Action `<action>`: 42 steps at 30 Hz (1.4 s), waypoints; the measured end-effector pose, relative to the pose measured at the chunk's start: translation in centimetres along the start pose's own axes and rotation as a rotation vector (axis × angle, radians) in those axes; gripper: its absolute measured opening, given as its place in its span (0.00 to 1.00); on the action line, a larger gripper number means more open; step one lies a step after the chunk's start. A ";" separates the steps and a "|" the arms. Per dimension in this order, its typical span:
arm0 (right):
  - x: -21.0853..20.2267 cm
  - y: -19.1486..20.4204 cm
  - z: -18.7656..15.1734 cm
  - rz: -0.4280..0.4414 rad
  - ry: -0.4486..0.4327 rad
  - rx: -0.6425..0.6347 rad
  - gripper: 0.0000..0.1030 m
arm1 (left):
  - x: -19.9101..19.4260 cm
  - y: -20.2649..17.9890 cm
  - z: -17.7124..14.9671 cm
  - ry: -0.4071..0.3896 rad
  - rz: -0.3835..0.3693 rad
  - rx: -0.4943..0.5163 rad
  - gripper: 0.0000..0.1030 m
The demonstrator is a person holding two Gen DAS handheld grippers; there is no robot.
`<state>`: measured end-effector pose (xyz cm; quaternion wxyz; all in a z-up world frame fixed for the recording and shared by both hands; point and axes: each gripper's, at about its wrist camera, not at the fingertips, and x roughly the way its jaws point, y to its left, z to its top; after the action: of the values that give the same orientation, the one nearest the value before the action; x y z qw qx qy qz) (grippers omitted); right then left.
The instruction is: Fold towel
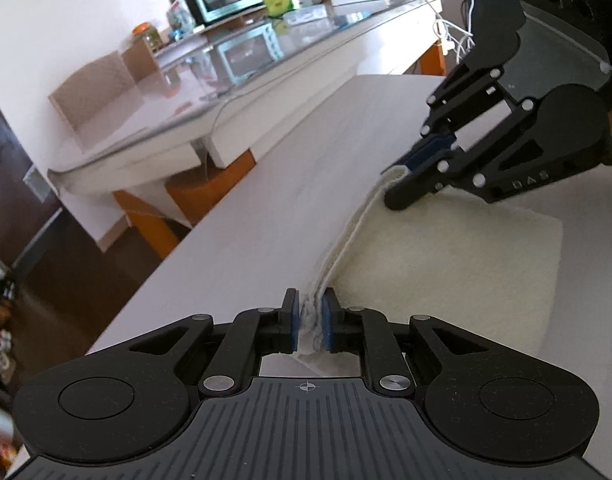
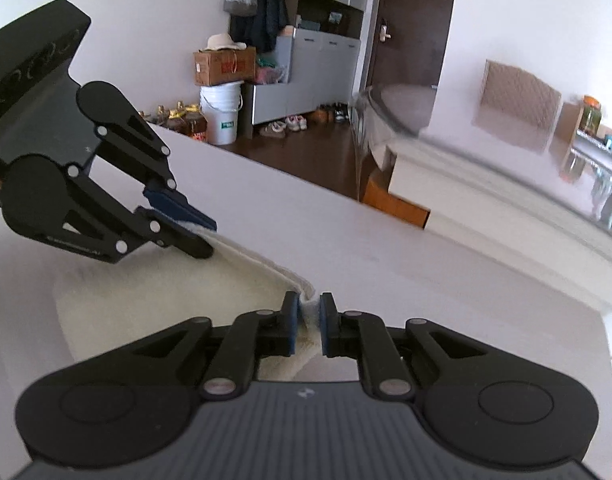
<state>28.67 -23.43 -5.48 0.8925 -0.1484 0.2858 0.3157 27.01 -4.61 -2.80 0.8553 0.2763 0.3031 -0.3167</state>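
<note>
On the pale table (image 1: 265, 184), both grippers pinch the fluffy cream towel's (image 1: 446, 256) doubled edge.

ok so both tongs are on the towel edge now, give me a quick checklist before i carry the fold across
1. Left tongs shut on the towel: ok, cloth is bunched between the blue pads.
2. Right tongs shut on the towel: ok, cloth shows between its pads.
3. Both layers of the edge caught at each grip: cannot tell, two layers run along the edge but the pinch hides them.
4. Edge between the grips taut: not ok, it sags slightly in the right wrist view.
5. Rest of the towel flat on the white table: ok.
6. Table bare around the towel: ok where visible.
</note>
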 end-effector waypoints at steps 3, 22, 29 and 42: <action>-0.3 -0.4 -0.2 -0.002 -0.012 0.019 0.21 | -0.4 0.5 -0.1 -0.009 0.006 -0.024 0.24; -0.5 -1.0 0.0 -0.068 -0.062 0.081 0.21 | -1.4 2.1 -0.3 -0.045 0.084 -0.126 0.35; 1.0 -0.8 0.2 -0.075 -0.009 0.049 0.21 | -0.7 2.6 -0.6 -0.022 0.096 -0.150 0.35; -4.5 0.5 -0.3 -0.011 -0.052 0.173 0.27 | -4.0 -0.3 -2.2 0.005 0.047 -0.200 0.50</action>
<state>25.36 -25.31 -3.05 0.9109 -0.0642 0.2880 0.2885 23.60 -1.84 -1.56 0.8850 0.1974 0.3289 -0.2638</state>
